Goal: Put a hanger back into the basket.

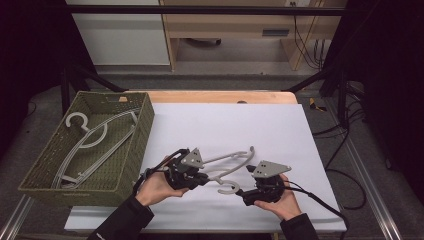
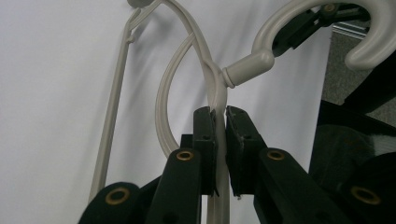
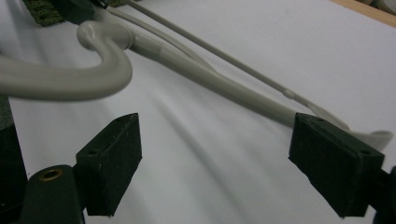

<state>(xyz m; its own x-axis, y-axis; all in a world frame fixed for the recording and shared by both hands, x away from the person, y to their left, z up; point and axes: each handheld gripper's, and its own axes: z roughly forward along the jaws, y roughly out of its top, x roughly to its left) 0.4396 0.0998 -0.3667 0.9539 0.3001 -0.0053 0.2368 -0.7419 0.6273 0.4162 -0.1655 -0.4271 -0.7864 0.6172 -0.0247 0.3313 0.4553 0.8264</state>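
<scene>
A pale grey plastic hanger (image 1: 227,159) lies tilted over the white sheet near the front of the table. My left gripper (image 1: 204,176) is shut on its thin arm close to the neck; in the left gripper view the pads (image 2: 205,135) press the strip of the hanger (image 2: 215,86) from both sides. The hanger's hook (image 1: 230,189) curls toward my right gripper (image 1: 247,186), which stands open just to its right. In the right gripper view the jaws of that gripper (image 3: 215,154) stand wide apart over bare sheet, with the hook (image 3: 93,77) and the hanger's arm (image 3: 224,91) ahead of them, not between them.
A green woven basket (image 1: 75,182) stands at the table's left and holds several more grey hangers (image 1: 95,137). The white sheet (image 1: 235,120) covers most of the table, with a wooden edge (image 1: 220,96) at the back. Cables trail off to the right.
</scene>
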